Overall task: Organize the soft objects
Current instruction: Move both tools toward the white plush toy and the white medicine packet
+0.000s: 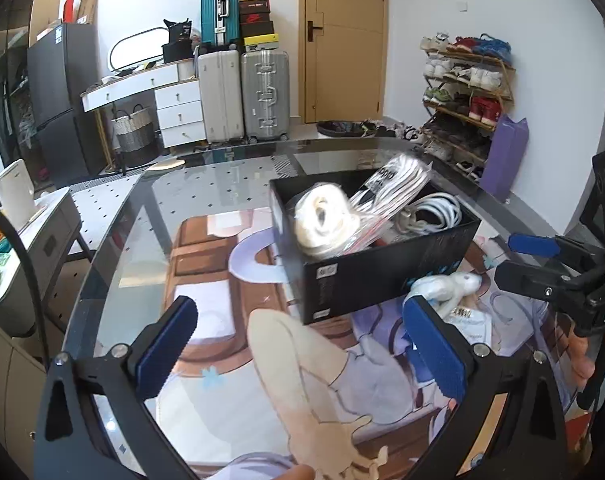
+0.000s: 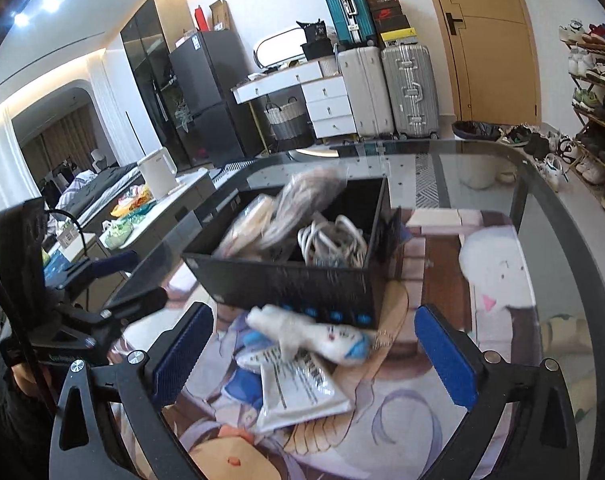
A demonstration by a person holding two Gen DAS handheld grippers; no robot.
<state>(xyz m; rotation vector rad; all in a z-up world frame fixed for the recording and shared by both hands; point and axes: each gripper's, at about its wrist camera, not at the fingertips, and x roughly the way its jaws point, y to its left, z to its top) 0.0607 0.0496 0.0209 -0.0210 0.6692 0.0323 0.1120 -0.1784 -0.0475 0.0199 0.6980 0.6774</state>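
both grippers' fingers were spread wide w/ nothing between the pads. left gripper (image 1: 300,346) hung over the glass table (image 1: 114,240), blue pads apart, only the printed mat (image 1: 206,264) under the glass showing betw. them. right gripper (image 2: 314,350) likewise released; seen betw. its fingers, on the table further ahead, lay a small white plush toy (image 2: 322,336) w/ blue bits, just in front of the black box (image 2: 298,288), untouched by either pad. toy rested partly on a flat white plastic packet (image 2: 298,392) w/ printed text.

box sat open on the table, near its middle. inside: a bagged cream-white roll (image 1: 322,216) at the left, a bagged striped bundle (image 1: 398,180) sticking up above the rim & tilted, and coiled white cables (image 1: 438,208) at the right end. bags looked blurred in right wrist view.

in left wrist view the toy (image 1: 450,286) lay by the box's near right corner, right gripper just beyond it at the frame edge.
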